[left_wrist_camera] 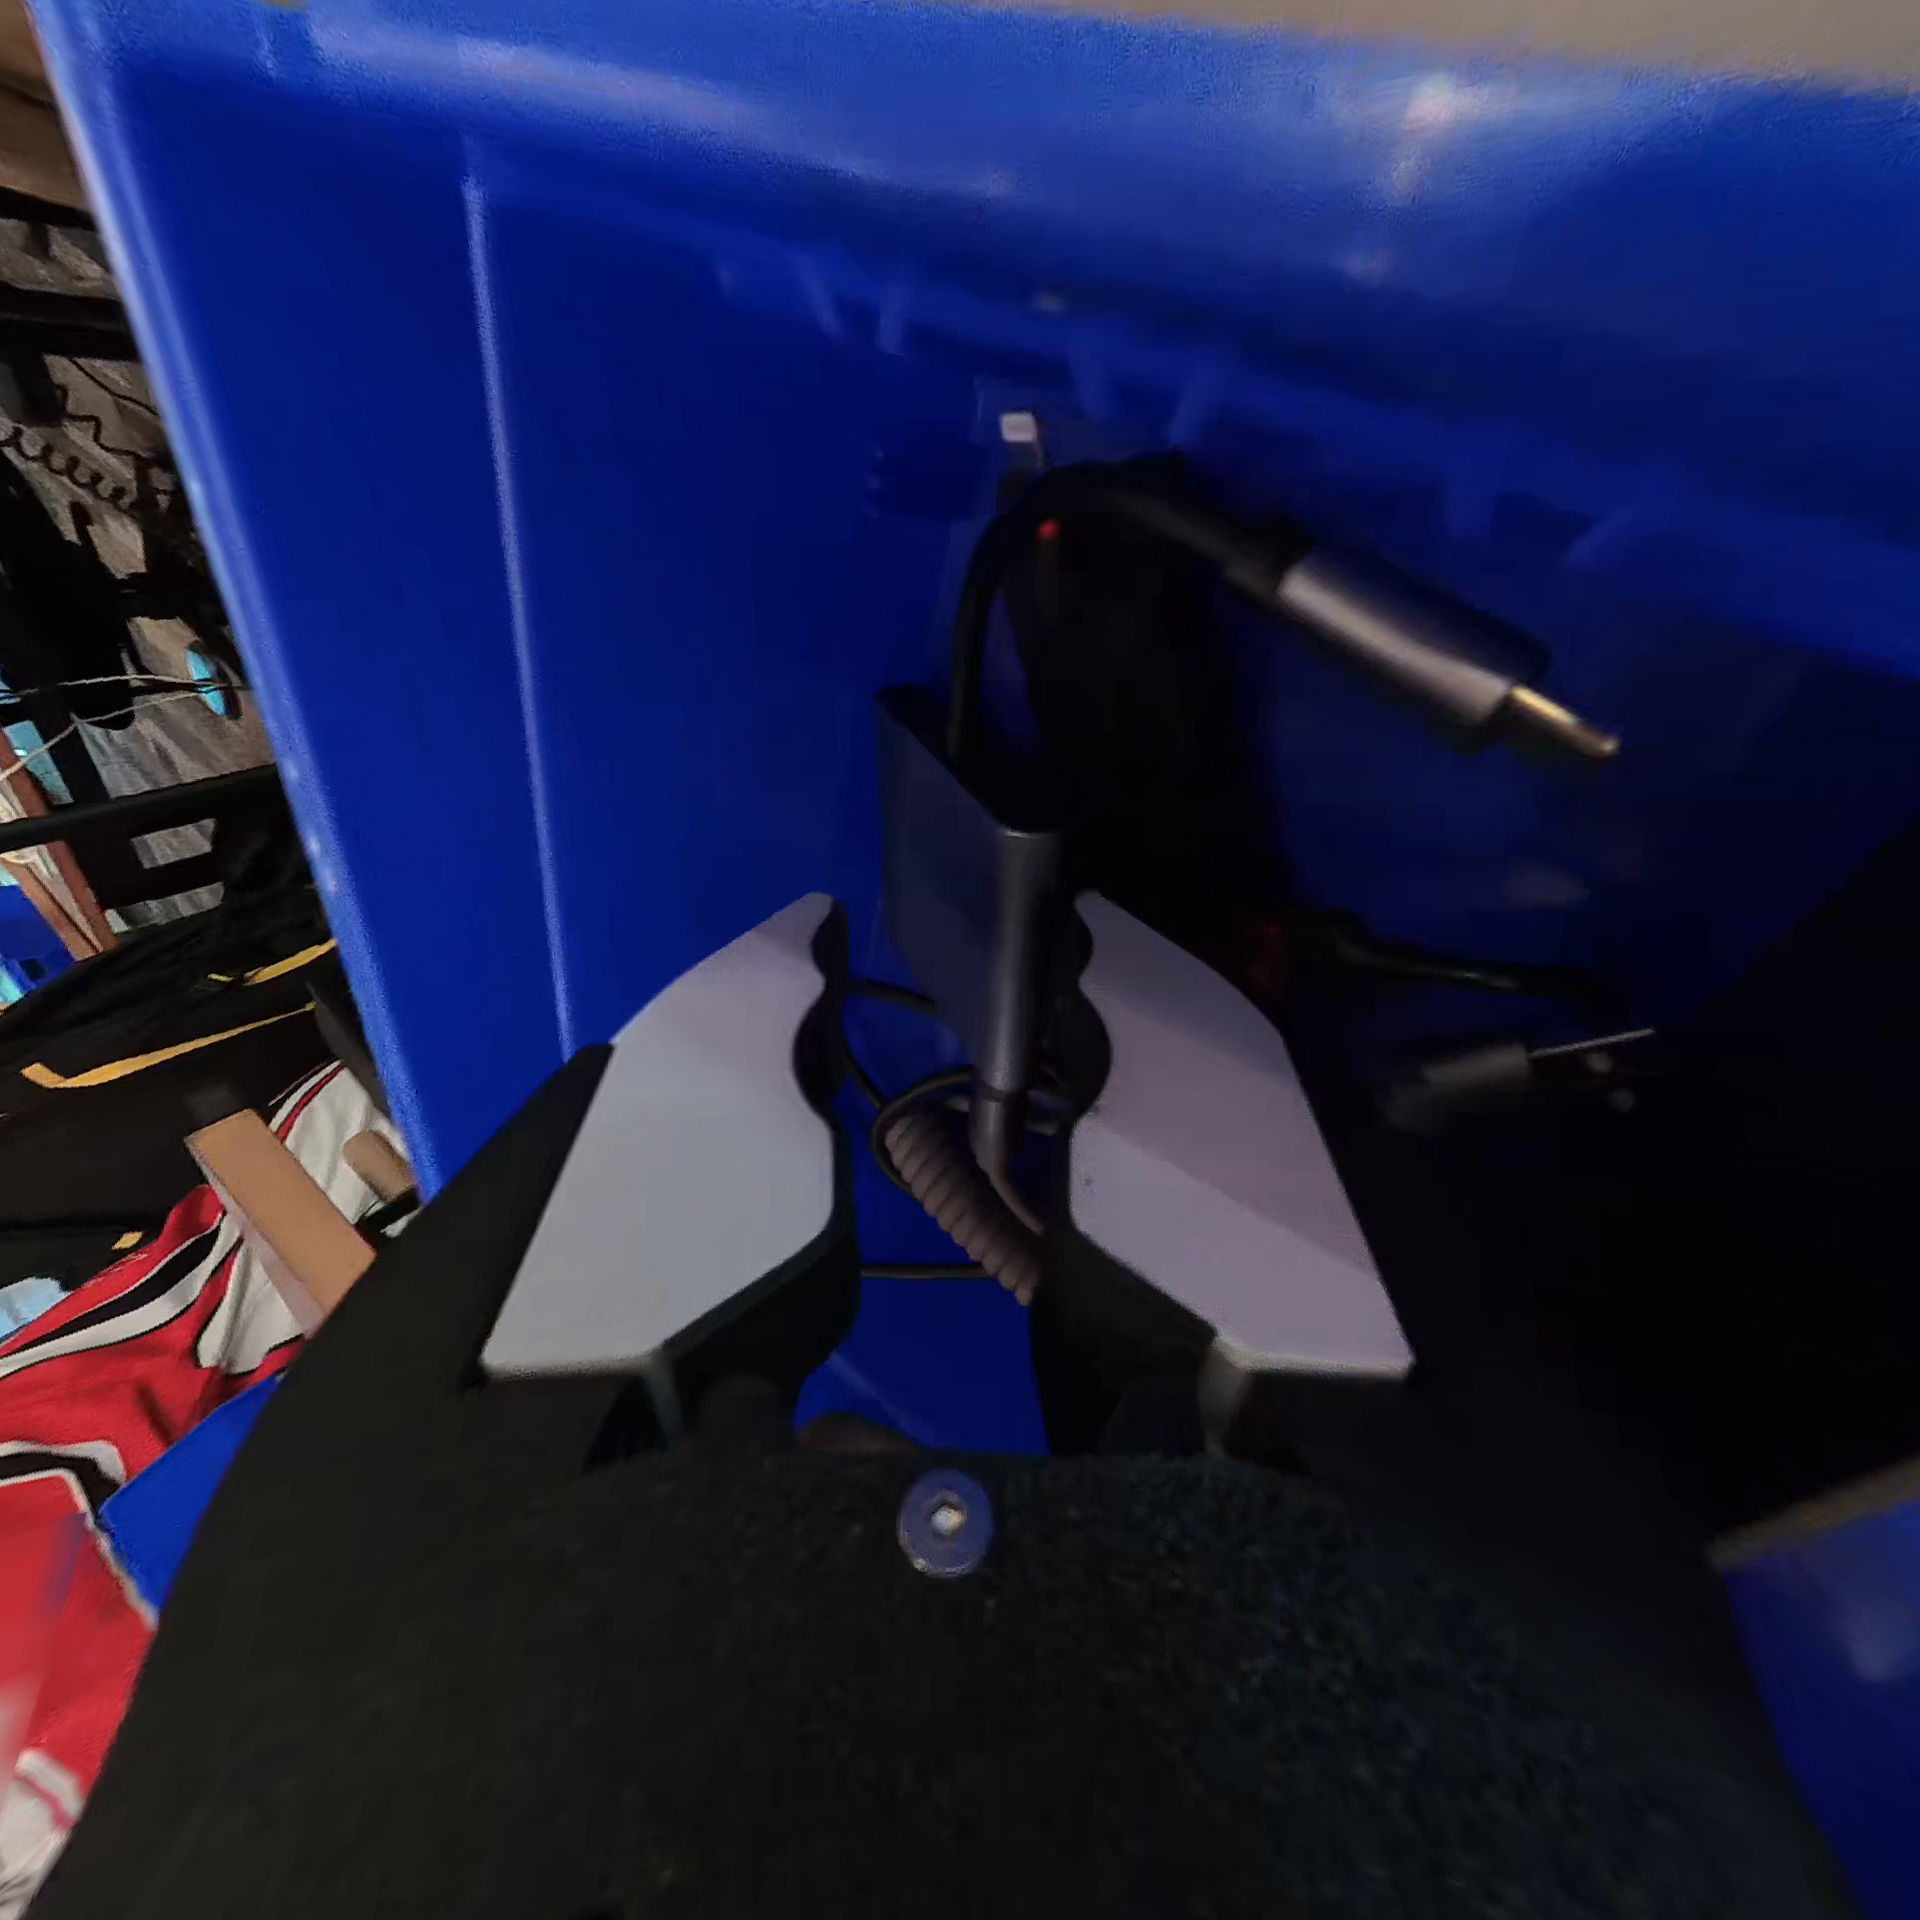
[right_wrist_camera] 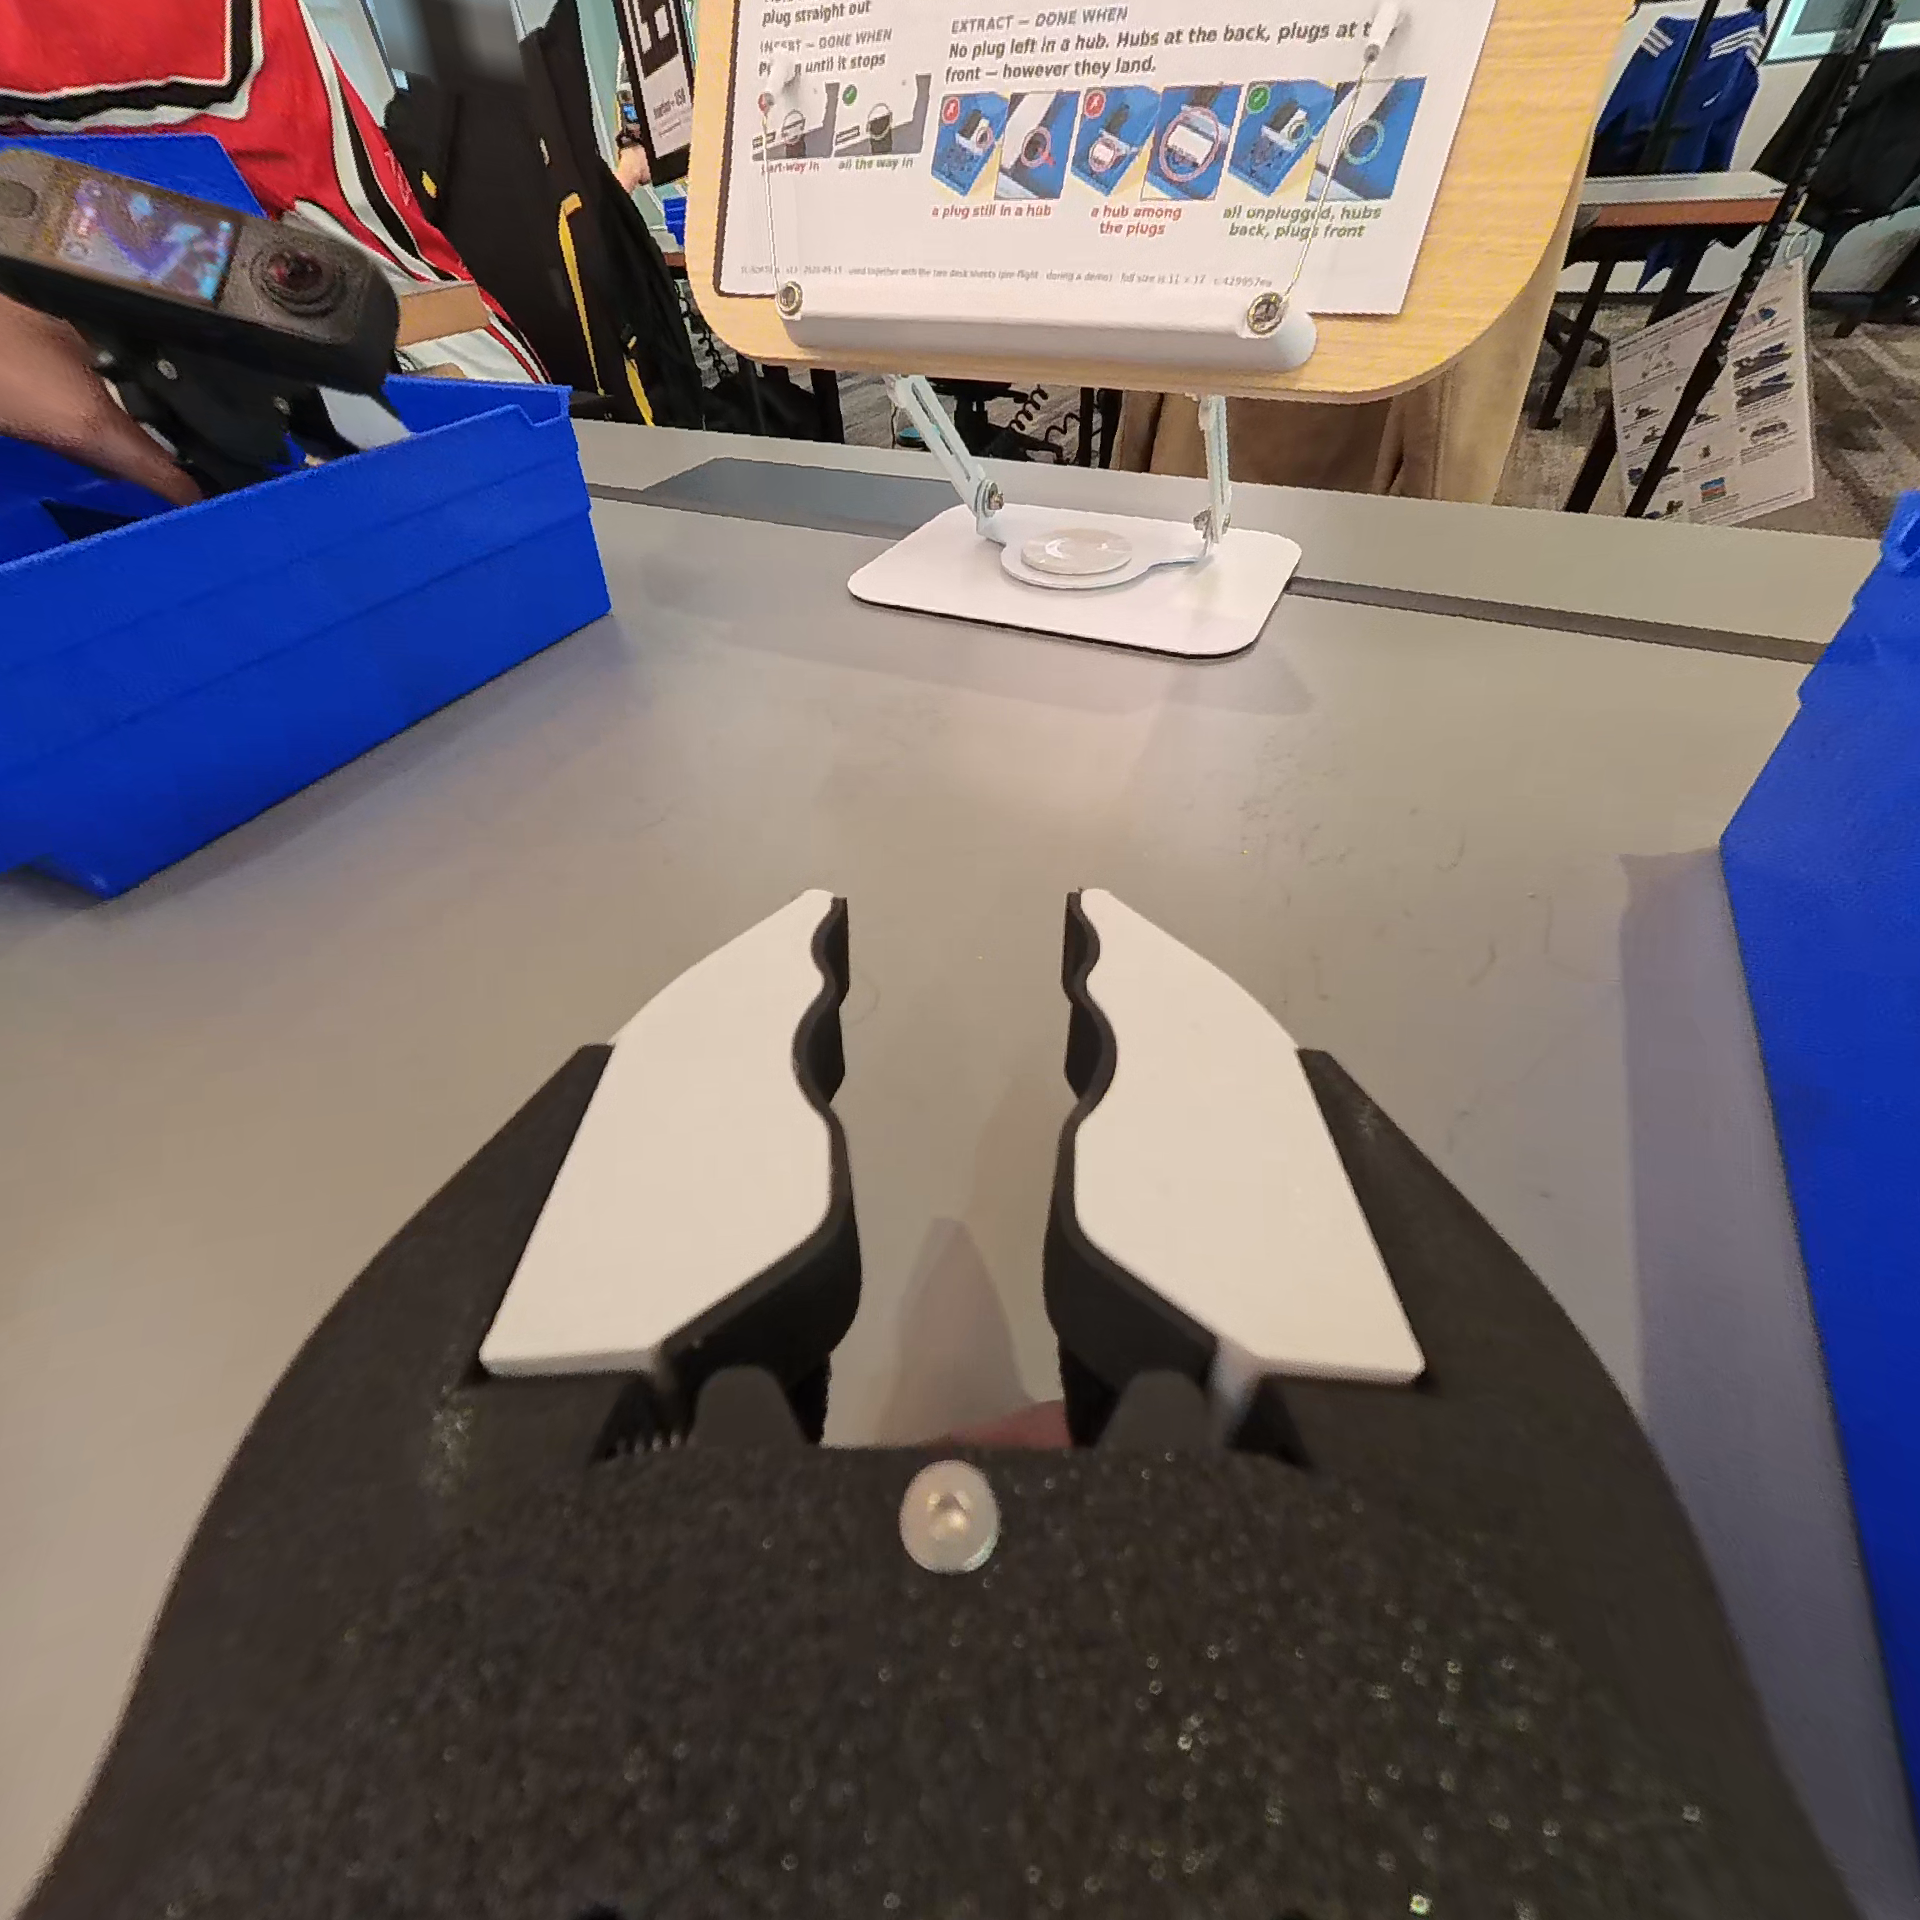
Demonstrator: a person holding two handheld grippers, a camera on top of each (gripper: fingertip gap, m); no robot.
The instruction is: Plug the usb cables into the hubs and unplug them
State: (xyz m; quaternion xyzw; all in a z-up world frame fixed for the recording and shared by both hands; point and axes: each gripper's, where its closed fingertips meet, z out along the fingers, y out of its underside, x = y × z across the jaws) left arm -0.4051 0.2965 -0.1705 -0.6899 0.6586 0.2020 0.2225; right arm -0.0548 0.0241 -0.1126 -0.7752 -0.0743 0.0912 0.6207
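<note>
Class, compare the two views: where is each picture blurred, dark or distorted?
Left wrist view: blue bin wall smeared by blur, right side lost in shadow, grey hub fairly sharp. Right wrist view: evenly lit, grey table crisp, wide-angle bending at edges.

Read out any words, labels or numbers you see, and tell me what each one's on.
I won't repeat writing; this is where it stands.
Instruction sheet on the wooden stand: printed text with small pictures.
Hanging sheet at far right: too small to read.
Left wrist view: none visible.
</note>
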